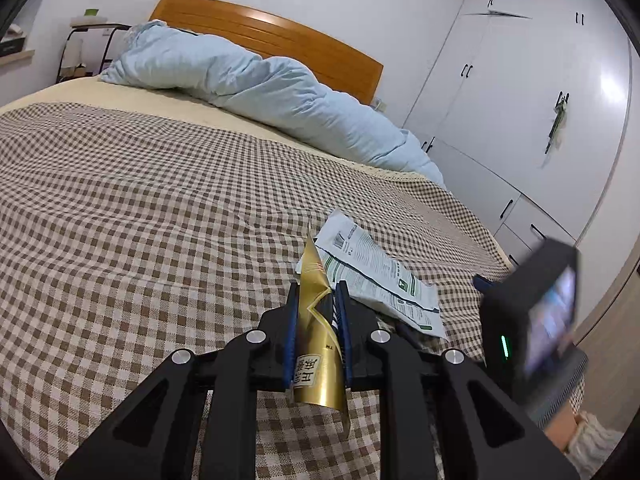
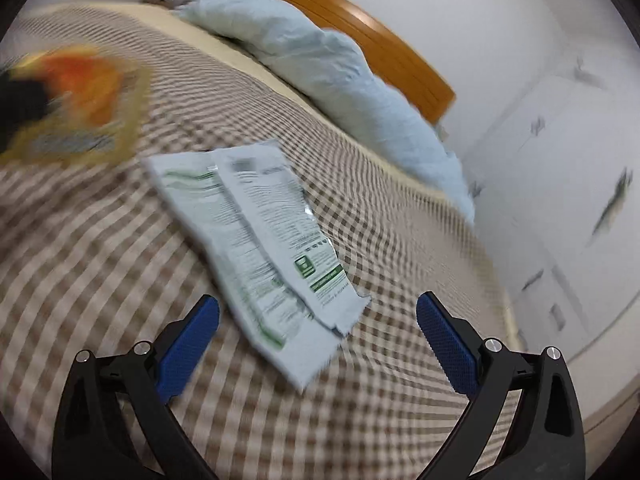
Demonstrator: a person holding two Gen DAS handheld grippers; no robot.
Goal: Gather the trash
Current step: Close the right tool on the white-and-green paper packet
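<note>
White wrapper (image 2: 256, 240): flat on the checked bedspread (image 2: 100, 272), just ahead of the wide-open right gripper (image 2: 318, 312). Likely light, thin, crinkly, slippery; pinch its torn near edge. Left gripper (image 1: 316, 292) clamps a gold wrapper (image 1: 320, 344).

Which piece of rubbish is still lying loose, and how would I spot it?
Look at the brown-checked bedspread, below the pale blue duvet. The flat white torn wrapper with green print lies there; the gold wrapper is already gripped.
</note>
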